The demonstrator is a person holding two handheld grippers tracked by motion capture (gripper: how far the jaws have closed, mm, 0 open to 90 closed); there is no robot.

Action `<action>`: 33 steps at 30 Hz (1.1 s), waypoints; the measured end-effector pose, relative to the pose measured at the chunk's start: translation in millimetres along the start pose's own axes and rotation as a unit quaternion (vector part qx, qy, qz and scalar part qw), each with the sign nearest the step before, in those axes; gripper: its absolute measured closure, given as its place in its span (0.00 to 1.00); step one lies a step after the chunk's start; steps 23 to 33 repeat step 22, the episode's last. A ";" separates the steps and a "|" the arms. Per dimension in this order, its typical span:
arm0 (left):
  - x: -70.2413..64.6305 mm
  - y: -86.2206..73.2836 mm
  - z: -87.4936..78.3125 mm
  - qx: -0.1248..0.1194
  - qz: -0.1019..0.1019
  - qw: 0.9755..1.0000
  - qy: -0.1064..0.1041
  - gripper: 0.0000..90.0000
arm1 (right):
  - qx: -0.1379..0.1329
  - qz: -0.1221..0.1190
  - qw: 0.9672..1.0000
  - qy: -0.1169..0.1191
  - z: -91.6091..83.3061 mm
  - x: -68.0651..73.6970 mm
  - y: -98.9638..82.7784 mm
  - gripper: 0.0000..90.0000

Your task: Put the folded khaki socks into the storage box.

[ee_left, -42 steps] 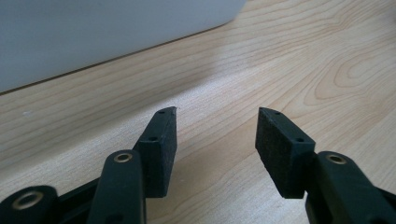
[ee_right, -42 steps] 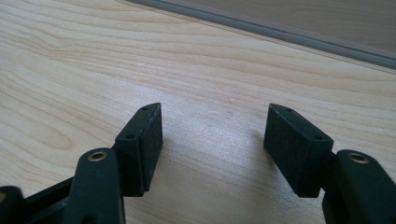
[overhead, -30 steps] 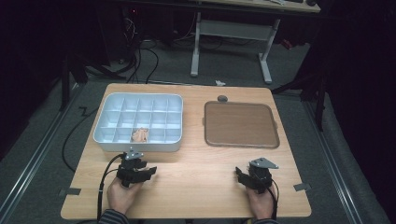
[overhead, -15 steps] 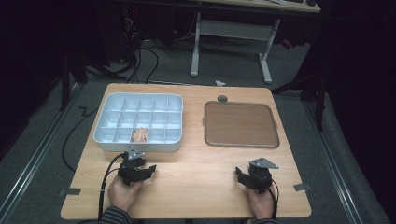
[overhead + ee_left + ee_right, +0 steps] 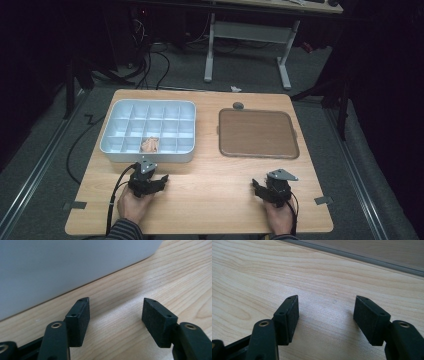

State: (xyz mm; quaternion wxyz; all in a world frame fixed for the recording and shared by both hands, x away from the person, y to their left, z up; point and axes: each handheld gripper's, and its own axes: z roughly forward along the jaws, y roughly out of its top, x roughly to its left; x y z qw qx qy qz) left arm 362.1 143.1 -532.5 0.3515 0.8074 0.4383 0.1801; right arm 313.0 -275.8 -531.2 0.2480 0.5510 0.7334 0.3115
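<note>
My left gripper point(image 5: 148, 176) rests low on the wooden table point(image 5: 210, 185), just in front of the near wall of a pale grey compartment box point(image 5: 116, 150). Its jaws have just been opening and stand apart with nothing between them point(image 5: 115, 312); the box wall point(image 5: 62, 265) rises close ahead. A small tan object point(image 5: 150, 145) lies in a front compartment of the box. My right gripper point(image 5: 265, 186) sits at the near right, open and empty point(image 5: 325, 312), facing the rim of a brown tray point(image 5: 362, 257).
The brown tray point(image 5: 257, 132) lies flat on the right half of the table. A small grey round thing point(image 5: 238, 105) sits just beyond it. Cables trail from both grippers toward the near edge. A desk frame point(image 5: 247, 45) stands on the floor behind.
The left gripper's jaws have spread wider while the hand barely shifted. The right hand and its gripper have kept still.
</note>
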 end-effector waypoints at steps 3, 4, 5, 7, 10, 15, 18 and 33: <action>-0.4 -1.9 2.3 -0.012 0.004 1.000 -0.004 0.39 | 0.000 0.000 1.000 0.000 0.0 0.1 0.0 0.41; -0.3 -2.6 2.5 -0.016 0.003 1.000 -0.005 0.37 | 0.000 0.000 1.000 0.000 0.0 0.0 0.0 0.41; -0.2 -2.6 2.5 -0.016 0.003 1.000 -0.005 0.38 | 0.000 0.000 1.000 0.000 0.0 0.1 0.0 0.41; -0.2 -2.5 2.6 -0.016 0.002 1.000 -0.005 0.38 | 0.000 0.000 1.000 0.000 0.0 0.0 0.0 0.41; -0.1 -2.5 2.5 -0.016 0.002 1.000 -0.004 0.37 | 0.000 0.001 1.000 0.000 0.0 0.1 0.0 0.41; -0.1 -2.5 2.5 -0.015 0.002 1.000 -0.004 0.37 | 0.000 0.000 1.000 0.000 0.1 0.1 0.0 0.41; -0.1 -2.5 2.6 -0.016 0.001 1.000 -0.005 0.37 | 0.000 0.000 1.000 0.000 0.1 0.1 0.1 0.41; -0.2 -2.4 2.6 -0.014 0.001 1.000 -0.003 0.36 | 0.000 0.001 1.000 0.000 0.1 0.1 0.1 0.41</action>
